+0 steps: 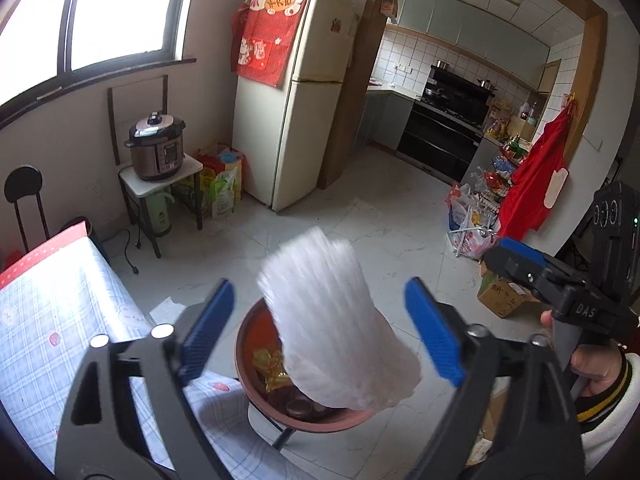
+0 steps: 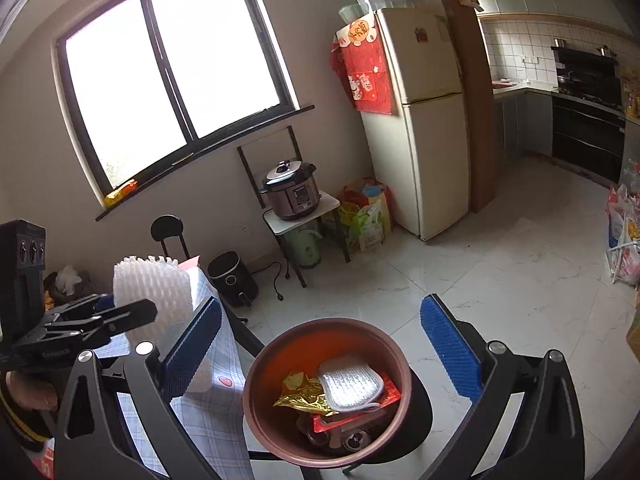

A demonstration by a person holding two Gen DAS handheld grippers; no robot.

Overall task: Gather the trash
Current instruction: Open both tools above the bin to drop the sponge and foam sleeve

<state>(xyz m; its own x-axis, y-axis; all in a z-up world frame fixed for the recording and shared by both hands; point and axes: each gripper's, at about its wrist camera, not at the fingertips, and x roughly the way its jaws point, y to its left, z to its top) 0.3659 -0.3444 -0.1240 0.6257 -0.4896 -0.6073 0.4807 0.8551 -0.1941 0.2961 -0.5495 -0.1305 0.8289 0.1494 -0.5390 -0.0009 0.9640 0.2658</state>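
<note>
White foam net sleeve [image 1: 332, 320], very light and soft, is free between the wide-spread left gripper [image 1: 320, 332] above the brown bin [image 2: 328, 392]; pinch its middle gently. The right gripper [image 2: 320, 344] is spread, empty.

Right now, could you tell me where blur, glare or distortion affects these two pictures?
Left wrist view: the white foam net is motion-smeared and the window blown out. Right wrist view: sharper, window likewise overexposed. Fisheye bending curves straight edges in both.
</note>
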